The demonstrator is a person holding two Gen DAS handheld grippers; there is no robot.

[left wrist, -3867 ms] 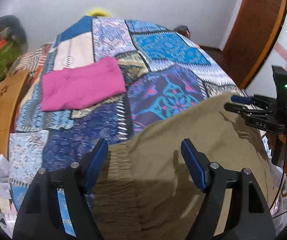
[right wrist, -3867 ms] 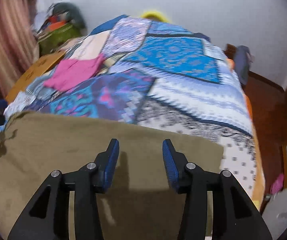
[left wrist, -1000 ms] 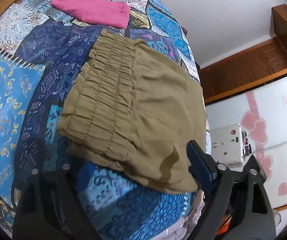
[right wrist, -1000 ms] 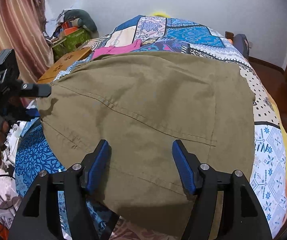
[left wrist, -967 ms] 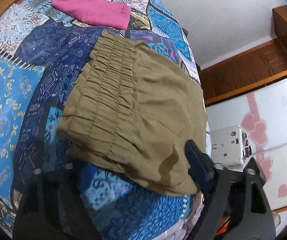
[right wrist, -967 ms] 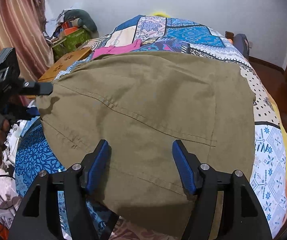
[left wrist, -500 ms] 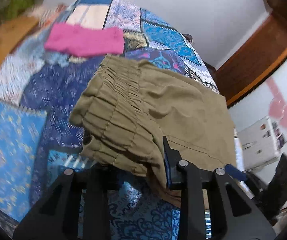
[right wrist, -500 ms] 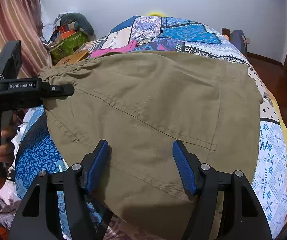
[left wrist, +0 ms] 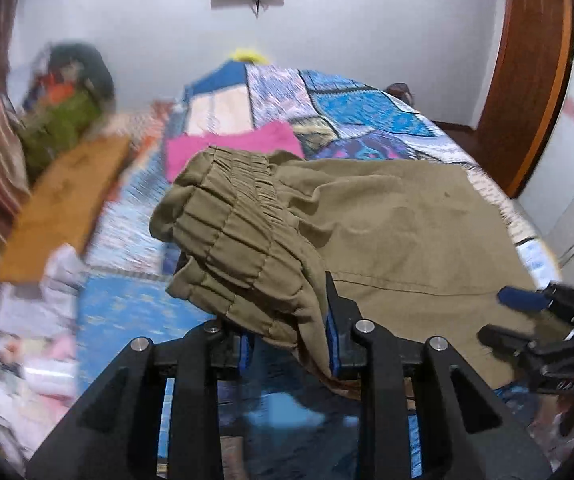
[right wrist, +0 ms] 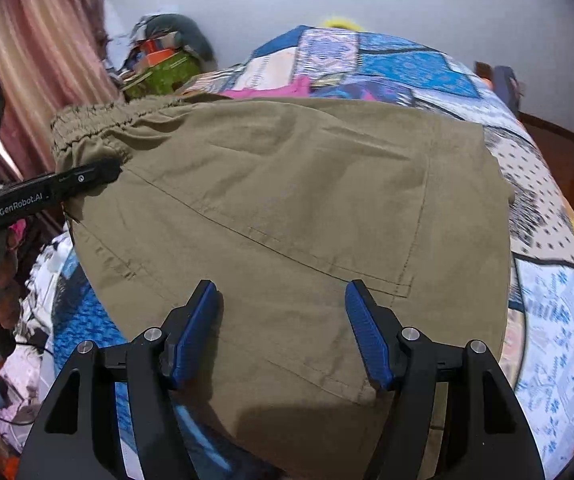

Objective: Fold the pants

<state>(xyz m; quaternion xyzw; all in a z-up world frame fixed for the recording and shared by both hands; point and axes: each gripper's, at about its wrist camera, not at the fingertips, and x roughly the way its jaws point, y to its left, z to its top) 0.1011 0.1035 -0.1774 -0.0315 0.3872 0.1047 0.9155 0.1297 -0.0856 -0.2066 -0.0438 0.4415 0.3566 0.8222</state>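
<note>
Olive pants (right wrist: 295,200) lie folded across the patchwork bedspread (right wrist: 547,300). Their elastic waistband (left wrist: 231,224) is bunched and lifted at the near left corner. My left gripper (left wrist: 291,344) is shut on that corner, cloth draped over its blue pads; it also appears at the left edge of the right wrist view, left gripper (right wrist: 111,170), pinching under the waistband (right wrist: 87,128). My right gripper (right wrist: 283,320) stands open over the near part of the pants, nothing pressed between its pads. From the left wrist camera the right gripper (left wrist: 511,316) sits at the pants' right edge.
A folded pink garment (left wrist: 231,148) lies farther up the bed. A wooden board (left wrist: 63,208) and a pile of bags (left wrist: 63,116) stand at the left. A striped curtain (right wrist: 47,52) hangs left; a wooden door (left wrist: 535,80) is on the right. A hand (right wrist: 3,276) holds the left gripper.
My left gripper closed on the waistband corner, rolled level and lifted it off the bedspread, bunching the waistband. The right gripper stayed open over the pants.
</note>
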